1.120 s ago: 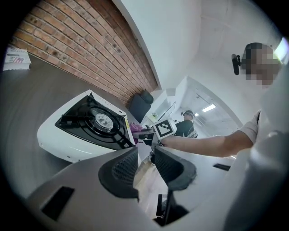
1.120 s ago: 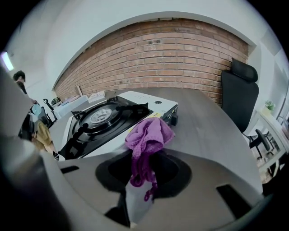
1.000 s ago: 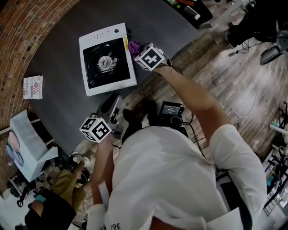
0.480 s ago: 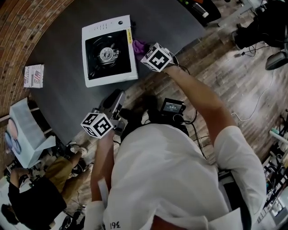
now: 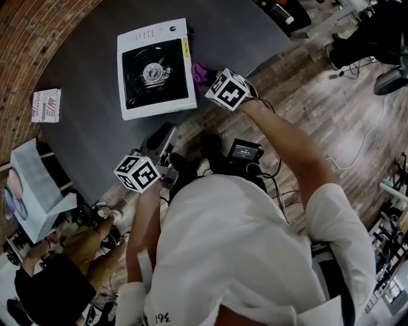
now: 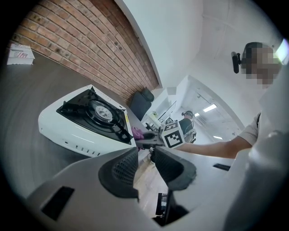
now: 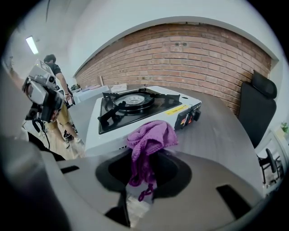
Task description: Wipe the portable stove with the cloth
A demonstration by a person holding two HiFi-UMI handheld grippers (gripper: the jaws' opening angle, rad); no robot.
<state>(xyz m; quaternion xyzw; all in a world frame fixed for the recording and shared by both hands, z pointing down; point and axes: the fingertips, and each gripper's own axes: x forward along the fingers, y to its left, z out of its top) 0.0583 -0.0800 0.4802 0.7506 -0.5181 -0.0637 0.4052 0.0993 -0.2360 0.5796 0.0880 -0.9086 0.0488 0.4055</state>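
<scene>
The white portable stove (image 5: pixel 153 102) with its black burner sits on the dark grey table (image 5: pixel 83 76). My right gripper (image 5: pixel 208 76) hovers just off the stove's right side, near the table's edge, shut on a purple cloth (image 5: pixel 199 70). In the right gripper view the cloth (image 7: pixel 151 139) hangs bunched between the jaws of the right gripper (image 7: pixel 144 168), with the stove (image 7: pixel 135 106) right behind it. My left gripper (image 5: pixel 166 137) stays low at the table's near edge, apart from the stove (image 6: pixel 86 119); the left gripper (image 6: pixel 143 155) is open with nothing in it.
A small printed packet (image 5: pixel 47 106) lies on the table's left part. A white box (image 5: pixel 35 191) stands off the table's left end, and a person (image 5: pixel 57 280) is on the floor beside it. A black chair (image 7: pixel 257 108) is beyond the table. Black gear (image 5: pixel 280 13) lies on the far end.
My right gripper with the cloth has drawn slightly back from the stove's right side towards the table edge. The left gripper has hardly moved.
</scene>
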